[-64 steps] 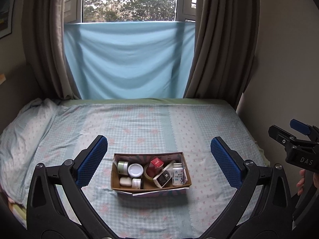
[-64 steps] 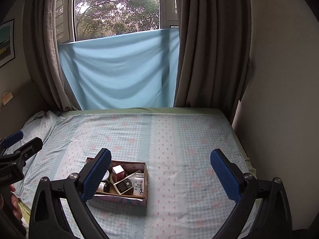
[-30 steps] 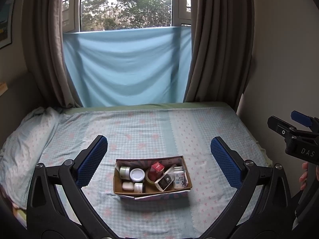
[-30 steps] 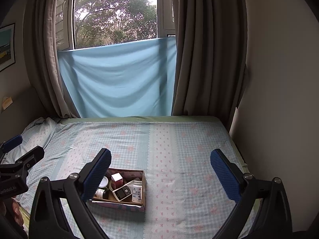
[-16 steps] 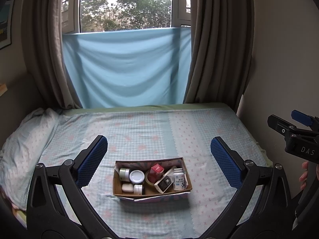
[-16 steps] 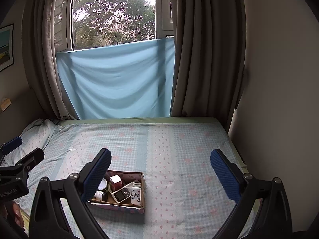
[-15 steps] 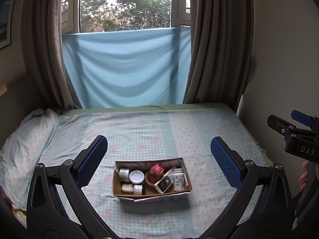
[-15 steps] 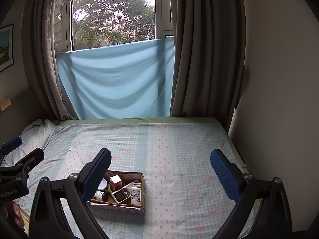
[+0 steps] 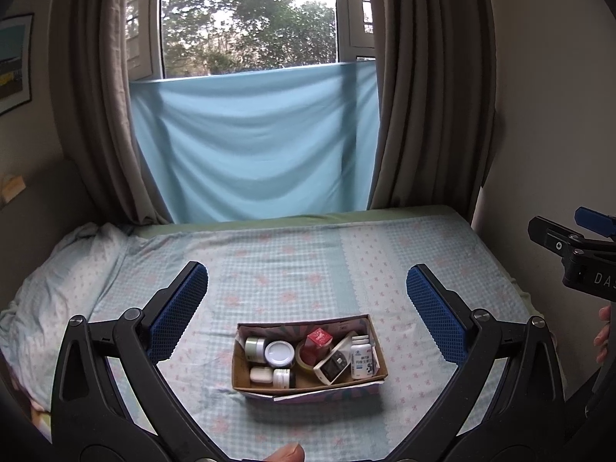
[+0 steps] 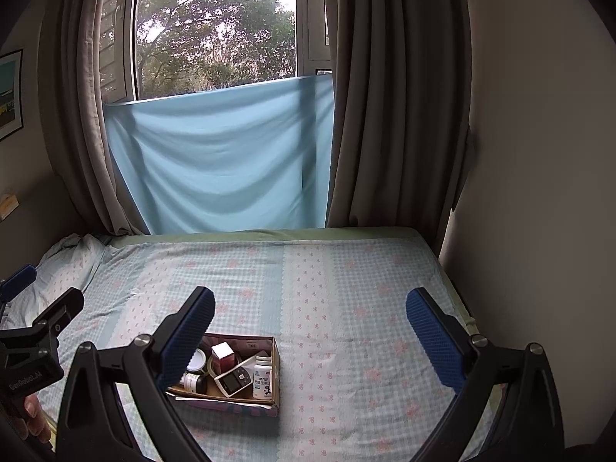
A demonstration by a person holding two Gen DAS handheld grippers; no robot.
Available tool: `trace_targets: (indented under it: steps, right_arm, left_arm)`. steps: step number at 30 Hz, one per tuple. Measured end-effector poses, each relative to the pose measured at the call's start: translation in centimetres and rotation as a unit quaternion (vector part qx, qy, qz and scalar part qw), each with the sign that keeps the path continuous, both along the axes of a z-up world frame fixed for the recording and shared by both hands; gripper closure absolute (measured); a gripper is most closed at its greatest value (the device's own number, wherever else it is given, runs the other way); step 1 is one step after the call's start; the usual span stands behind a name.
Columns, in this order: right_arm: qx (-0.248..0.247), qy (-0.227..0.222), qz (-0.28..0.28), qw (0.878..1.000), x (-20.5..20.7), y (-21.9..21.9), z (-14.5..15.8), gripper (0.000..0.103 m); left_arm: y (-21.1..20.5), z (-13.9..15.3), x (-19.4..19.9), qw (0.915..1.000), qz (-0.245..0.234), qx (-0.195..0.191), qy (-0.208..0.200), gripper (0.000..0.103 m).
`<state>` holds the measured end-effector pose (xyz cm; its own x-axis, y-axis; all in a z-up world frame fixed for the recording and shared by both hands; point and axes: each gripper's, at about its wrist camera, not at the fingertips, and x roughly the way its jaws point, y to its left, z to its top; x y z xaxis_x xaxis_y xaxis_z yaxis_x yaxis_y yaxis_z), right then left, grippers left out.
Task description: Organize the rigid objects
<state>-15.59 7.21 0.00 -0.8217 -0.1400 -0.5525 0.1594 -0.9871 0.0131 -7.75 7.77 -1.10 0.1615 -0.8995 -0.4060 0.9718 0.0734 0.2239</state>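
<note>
A: What sat nearest the cameras?

B: The two grippers. The left gripper (image 9: 306, 310) hung over the near part of the bed (image 9: 292, 269), jaws spread wide with nothing between them. The right gripper (image 10: 310, 325) was just the same, released and empty, off to the right of the box.

A: And the box?

B: A cardboard box (image 9: 308, 383) lay on the bed sheet, near the front edge, seen between the left gripper's fingers (image 9: 179, 310). In the right view the same box (image 10: 275, 369) showed partly behind the left-hand finger.

A: What was in it?

B: On its left, a jar (image 9: 255, 348) on its side and a white lid (image 9: 281, 353); in front of those a small white case (image 9: 260, 374) and a dark bottle (image 9: 284, 377). In the middle, a red box (image 9: 319, 337) above a tape roll (image 9: 306, 358). A flat meter (image 9: 335, 364) leaned tilted beside a white pill bottle (image 9: 362, 358) standing upright at the right end.

A: Touching one another?

B: Packed close; I couldn't tell every contact.

A: Farther back?

B: The bed ran to a blue cloth (image 9: 254, 142) hung across the lower window (image 9: 250, 19), brown curtains (image 9: 431, 84) on both sides, and a rumpled pillow (image 9: 65, 269) at the left.
</note>
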Motion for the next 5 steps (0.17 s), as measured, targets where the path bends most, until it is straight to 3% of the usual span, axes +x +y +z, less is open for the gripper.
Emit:
trace_targets:
  steps: [5]
  right_arm:
    - [0.001, 0.0, -0.001, 1.0, -0.18, -0.09, -0.05, 0.004]
  left_arm:
    - [-0.47, -0.13, 0.79, 0.9998, -0.005, 0.001, 0.022, 0.0]
